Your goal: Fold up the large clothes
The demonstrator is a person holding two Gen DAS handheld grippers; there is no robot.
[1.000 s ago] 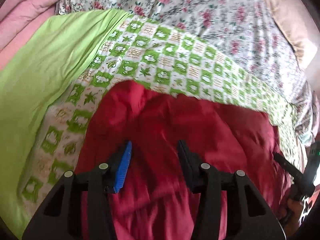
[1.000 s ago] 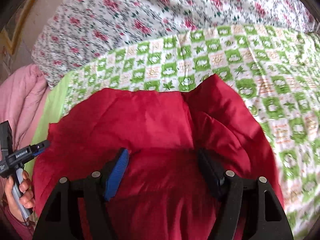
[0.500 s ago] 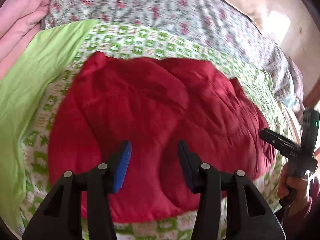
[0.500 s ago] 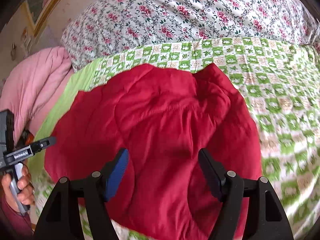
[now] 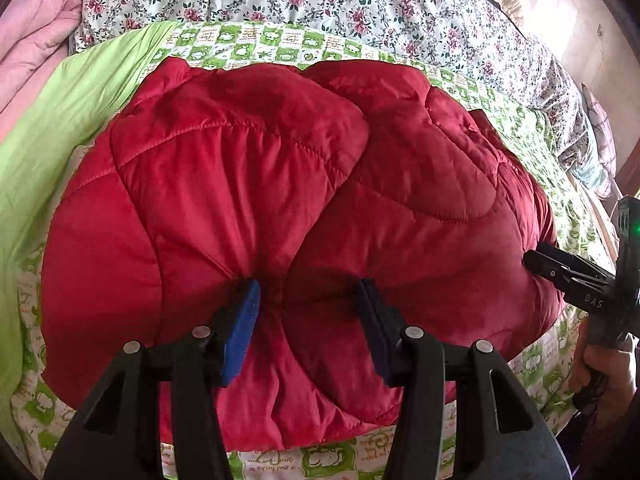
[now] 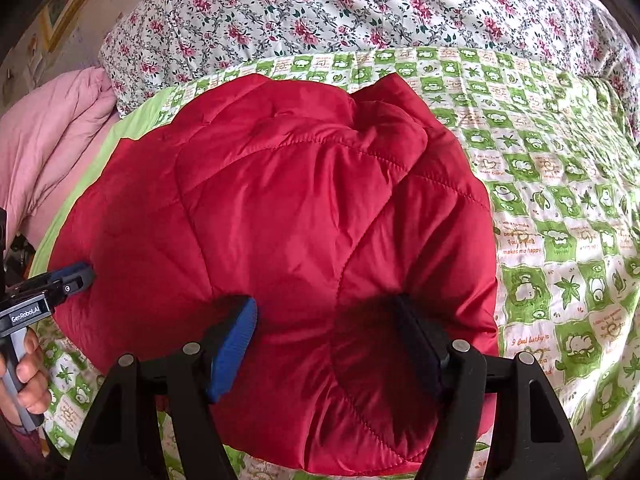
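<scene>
Since the frame half a second ago, both claws have come back down onto the red padded jacket, which now fills more of each view. It lies bunched in a rounded, folded heap on the green-and-white checked sheet of the bed, its quilted panels overlapping along a seam running down the middle.

Left claw: jaws spread wide, the blue pad and the dark pad pressing into the near edge of the jacket with fabric puckered between them; nothing is pinched.

Right claw: jaws likewise wide apart, both pads sunk into the jacket's near edge, no fold clamped. From the left wrist view its tip touches the jacket's right side; from the right wrist view the left claw's tip meets the jacket's left side.

Beyond the checked sheet: a plain lime-green cloth on the left, a pink quilt past it, and a floral bedcover at the far side.
</scene>
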